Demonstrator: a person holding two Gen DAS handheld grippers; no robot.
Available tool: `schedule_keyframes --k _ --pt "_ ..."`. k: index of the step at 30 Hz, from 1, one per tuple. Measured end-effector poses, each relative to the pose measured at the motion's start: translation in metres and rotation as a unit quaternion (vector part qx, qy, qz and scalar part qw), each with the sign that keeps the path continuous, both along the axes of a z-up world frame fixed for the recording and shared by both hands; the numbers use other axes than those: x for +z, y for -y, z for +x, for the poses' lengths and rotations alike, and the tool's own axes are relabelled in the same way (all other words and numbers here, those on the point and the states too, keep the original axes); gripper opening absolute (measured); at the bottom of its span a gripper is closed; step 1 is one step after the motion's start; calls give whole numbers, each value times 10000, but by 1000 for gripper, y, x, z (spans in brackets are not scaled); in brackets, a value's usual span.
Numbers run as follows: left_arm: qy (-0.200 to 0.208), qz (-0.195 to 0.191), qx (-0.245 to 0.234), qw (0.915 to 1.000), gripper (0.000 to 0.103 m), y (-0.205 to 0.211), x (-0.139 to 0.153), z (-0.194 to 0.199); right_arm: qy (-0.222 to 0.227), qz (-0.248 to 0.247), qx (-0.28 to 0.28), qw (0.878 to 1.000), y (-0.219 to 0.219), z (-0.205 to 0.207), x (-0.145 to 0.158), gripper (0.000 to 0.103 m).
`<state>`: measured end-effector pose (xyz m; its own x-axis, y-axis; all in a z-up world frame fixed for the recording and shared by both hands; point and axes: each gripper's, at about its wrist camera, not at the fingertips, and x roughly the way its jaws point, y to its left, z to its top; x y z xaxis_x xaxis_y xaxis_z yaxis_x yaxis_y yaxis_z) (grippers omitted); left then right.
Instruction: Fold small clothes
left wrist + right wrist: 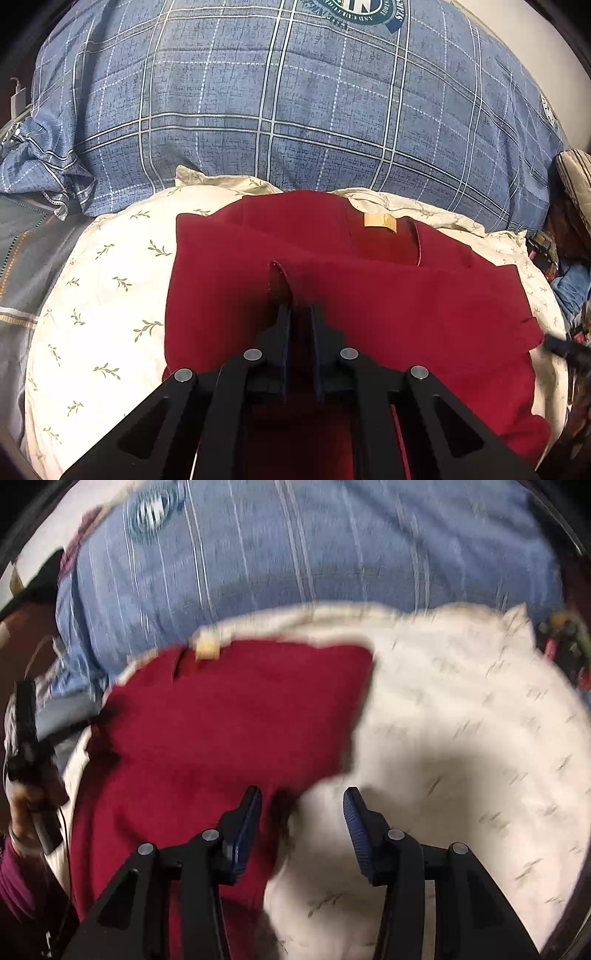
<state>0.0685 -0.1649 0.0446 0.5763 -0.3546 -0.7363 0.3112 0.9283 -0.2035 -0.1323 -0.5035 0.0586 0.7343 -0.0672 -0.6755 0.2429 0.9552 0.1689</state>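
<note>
A dark red garment (388, 314) lies partly folded on a cream leaf-print pillow (103, 295), its tan neck label (380, 222) at the far side. My left gripper (300, 308) is shut on a raised ridge of the red cloth near the garment's middle. The right wrist view is blurred. There my right gripper (303, 792) stands open over the garment's (221, 720) right edge: its left finger is above red cloth, its right finger above the pillow (461, 738), and nothing is pinched. A hand holds the left gripper (26, 731) at that view's left edge.
A puffy blue plaid duvet (295, 110) rises right behind the pillow. Grey striped bedding (22, 266) lies to the left. Dark clutter and a striped cushion (576, 177) crowd the right edge. The pillow's bare cream surface (480, 812) extends right of the garment.
</note>
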Motion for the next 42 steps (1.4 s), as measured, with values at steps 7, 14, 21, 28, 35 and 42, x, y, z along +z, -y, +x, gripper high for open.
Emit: schedule_keyframes --k 7,14,21,28,35,42 --pt "-10 43 52 10000 10 2 -2 -1 -435 -10 -124 9990 5 44 -10 59" --pt "-23 180 46 9998 11 5 -6 1 -477 -495 -9 9976 -2 26 -38 34" --pt "-40 404 141 9991 27 7 -7 -3 -83 -380 -464 9982 4 14 -6 43" --pt "-126 339 201 9991 39 3 -9 -4 17 594 -726 9956 37 61 -14 83" --pt "-86 429 107 9990 49 15 -12 -5 48 -519 -323 9981 21 89 -7 12" --pt "-15 692 -12 9976 52 25 -14 -12 -79 -47 -803 9967 44 77 -15 28"
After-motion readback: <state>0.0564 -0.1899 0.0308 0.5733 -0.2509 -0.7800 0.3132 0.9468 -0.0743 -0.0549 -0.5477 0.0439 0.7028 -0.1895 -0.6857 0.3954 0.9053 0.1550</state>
